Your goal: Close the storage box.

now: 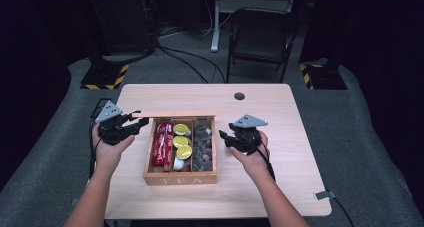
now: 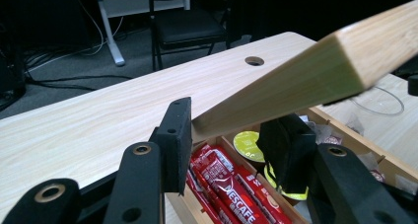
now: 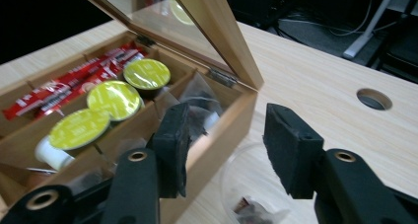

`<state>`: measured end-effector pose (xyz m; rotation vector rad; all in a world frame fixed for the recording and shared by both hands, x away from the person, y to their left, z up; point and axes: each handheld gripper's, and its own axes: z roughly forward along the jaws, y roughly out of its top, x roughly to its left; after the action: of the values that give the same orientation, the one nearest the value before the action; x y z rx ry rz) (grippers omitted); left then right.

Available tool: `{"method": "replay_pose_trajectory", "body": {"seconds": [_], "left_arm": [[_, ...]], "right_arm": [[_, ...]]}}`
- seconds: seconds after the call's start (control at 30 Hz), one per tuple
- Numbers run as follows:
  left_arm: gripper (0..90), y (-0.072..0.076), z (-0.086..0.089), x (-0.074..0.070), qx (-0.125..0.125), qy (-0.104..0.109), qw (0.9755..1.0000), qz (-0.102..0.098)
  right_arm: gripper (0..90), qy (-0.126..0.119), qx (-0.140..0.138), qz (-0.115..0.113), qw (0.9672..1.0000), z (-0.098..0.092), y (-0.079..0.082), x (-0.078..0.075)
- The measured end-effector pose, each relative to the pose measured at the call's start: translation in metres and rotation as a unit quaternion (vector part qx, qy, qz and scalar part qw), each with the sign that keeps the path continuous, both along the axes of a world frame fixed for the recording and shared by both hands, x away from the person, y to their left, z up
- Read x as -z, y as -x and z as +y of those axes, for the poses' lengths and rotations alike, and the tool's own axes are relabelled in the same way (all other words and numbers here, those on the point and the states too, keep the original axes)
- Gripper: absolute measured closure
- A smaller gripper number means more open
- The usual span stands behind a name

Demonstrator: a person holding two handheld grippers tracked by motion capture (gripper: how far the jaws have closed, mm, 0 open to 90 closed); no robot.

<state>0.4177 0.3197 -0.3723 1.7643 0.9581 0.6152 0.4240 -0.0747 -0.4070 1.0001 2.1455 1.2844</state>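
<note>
Landmark: tea box at the near middle of the desk. Right gripper, beside the box's right wall, jaws spread over a tea bag in a clear cup. Left gripper pinches the raised lid. Remaining, probably: closing the lid.

Two bare forearms carry matte black claws: the left claw and right claw each wear a grey three-cornered plate, brass-ringed screw holes, thick foam pads and a trailing black cable.
</note>
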Motion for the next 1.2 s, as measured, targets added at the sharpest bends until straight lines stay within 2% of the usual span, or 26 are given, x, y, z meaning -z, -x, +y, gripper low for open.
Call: {"method": "replay_pose_trajectory", "body": {"seconds": [0.2, 0.47, 0.63, 0.87, 1.0, 1.2], "left_arm": [[55.9, 0.003, 0.0, 0.001, 0.001, -0.001, 1.0, 0.004], [55.9, 0.004, 0.0, 0.002, 0.001, -0.002, 1.0, 0.004], [55.8, 0.006, 0.0, 0.002, 0.001, -0.004, 1.0, 0.003], [55.7, 0.007, 0.0, 0.003, 0.003, -0.005, 1.0, 0.005], [55.6, 0.007, 0.0, 0.003, 0.003, -0.005, 1.0, 0.005], [55.5, 0.008, 0.0, 0.003, 0.002, 0.001, 1.0, 0.006]], "right_arm": [[45.1, -0.007, -0.013, -0.016, 0.9998, 0.012, 0.002, -0.01], [44.1, -0.018, -0.026, -0.023, 0.9992, 0.02, 0.003, -0.024], [44.5, -0.013, -0.035, -0.039, 0.9985, 0.025, 0.006, -0.033], [51.9, 0.0, -0.026, -0.073, 0.997, 0.031, 0.01, -0.044], [58.0, 0.002, -0.032, -0.073, 0.9968, 0.031, 0.01, -0.048], [58.0, 0.012, -0.034, -0.072, 0.9968, 0.033, 0.01, -0.051]]}}
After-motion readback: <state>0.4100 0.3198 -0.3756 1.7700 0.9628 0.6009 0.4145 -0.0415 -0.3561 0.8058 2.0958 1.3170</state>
